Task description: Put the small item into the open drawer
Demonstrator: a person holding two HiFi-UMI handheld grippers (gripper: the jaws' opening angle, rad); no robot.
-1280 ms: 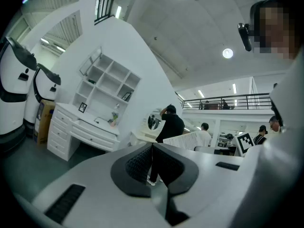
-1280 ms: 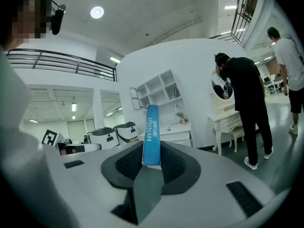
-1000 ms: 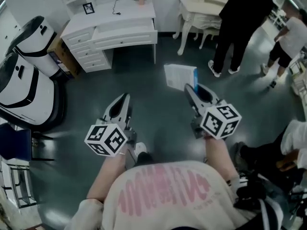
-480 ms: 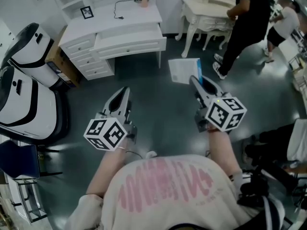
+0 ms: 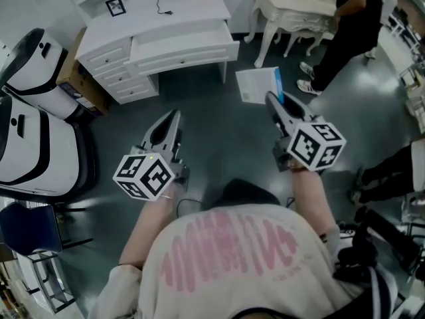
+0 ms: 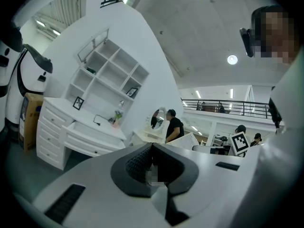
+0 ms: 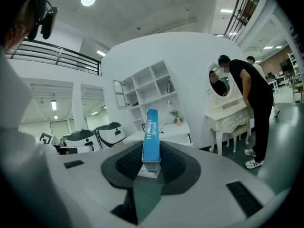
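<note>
Blue-edged and white, the small flat box is our item, and it's nowhere near home yet. So progress-wise: the pickup part looks done, the delivery part isn't.

We've got the box up in the air, well short of the white counter and off toward the counter's right end. The middle drawer looks pulled out from the counter's front, ready and waiting, with nothing of ours in it as far as we can see. There's a stretch of dark floor between us and the counter. What's left, we reckon: close that gap, get the box over the drawer, lower it in, let go.

Gripper status:
- The right gripper is clenched on the box. In the right gripper view the box stands on its thin edge between the jaws, blue side toward the camera, sticking up past the tips and pointing at the counter. The jaws sit only partly apart, as wide as the box is thick.
- The left gripper is empty, jaws closed together. It points at the counter too, roughly toward the drawer's left half, touching nothing.
</note>
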